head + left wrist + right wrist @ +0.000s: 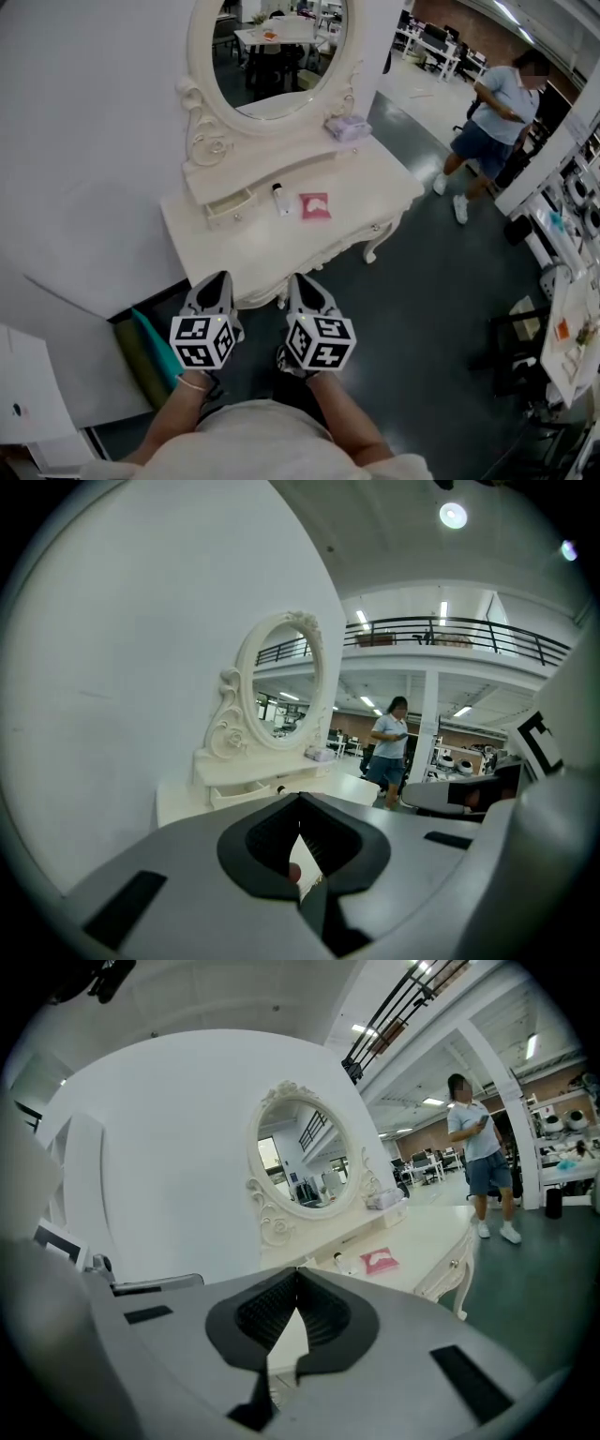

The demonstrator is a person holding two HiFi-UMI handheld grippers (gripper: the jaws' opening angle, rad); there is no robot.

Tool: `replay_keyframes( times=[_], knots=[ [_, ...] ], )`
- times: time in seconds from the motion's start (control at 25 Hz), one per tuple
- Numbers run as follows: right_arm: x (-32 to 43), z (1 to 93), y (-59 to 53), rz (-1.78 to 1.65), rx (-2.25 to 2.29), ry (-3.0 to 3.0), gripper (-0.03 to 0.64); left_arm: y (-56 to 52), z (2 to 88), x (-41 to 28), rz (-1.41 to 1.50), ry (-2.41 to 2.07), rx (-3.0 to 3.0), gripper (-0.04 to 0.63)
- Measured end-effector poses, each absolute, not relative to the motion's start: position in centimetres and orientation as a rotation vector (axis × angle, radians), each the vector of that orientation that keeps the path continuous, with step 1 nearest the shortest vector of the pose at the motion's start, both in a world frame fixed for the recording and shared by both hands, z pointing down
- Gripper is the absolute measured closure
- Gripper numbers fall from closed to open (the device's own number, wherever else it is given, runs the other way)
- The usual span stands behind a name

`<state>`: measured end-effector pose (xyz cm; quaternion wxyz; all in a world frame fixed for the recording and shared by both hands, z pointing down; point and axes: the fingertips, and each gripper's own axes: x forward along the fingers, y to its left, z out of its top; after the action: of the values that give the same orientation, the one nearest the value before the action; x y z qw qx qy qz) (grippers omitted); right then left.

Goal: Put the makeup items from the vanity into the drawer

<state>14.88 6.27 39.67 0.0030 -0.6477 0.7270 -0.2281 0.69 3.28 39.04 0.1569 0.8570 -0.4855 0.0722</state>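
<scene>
White ornate vanity surface (281, 246) carries a flat pink packet (315, 205) and small white dark-capped bottle (279, 199), both well ahead of left gripper (221, 278) and right gripper (298, 279); both pairs of jaws closed, empty.

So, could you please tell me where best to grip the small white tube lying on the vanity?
Probably the tube by its white body, from above, jaws across its narrow width: it lies flat, long axis toward the mirror, tabletop showing either side.

Open-plan lab hall, mezzanine railing (441, 630), equipment benches (555, 352), vanity (272, 248) staged against partition (94, 141)
</scene>
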Motion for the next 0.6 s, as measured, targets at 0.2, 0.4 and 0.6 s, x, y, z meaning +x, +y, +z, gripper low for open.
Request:
replay_keyframes(
  times=[0.2,0.4,0.6],
  knots=[
    [17.6,40.0,1.6,-0.737,-2.016,2.312,0.599,-1.1,39.2,3.3,0.201,-1.415,2.431,0.591],
    [19.5,40.1,-3.2,-0.733,-1.995,2.368,0.598,-5.2,39.8,4.9,0.203,-1.453,2.389,0.591],
    [20.9,41.0,-7.5,-0.747,-1.957,2.427,0.598,-8.9,40.4,6.0,0.207,-1.507,2.342,0.591]
  ],
)
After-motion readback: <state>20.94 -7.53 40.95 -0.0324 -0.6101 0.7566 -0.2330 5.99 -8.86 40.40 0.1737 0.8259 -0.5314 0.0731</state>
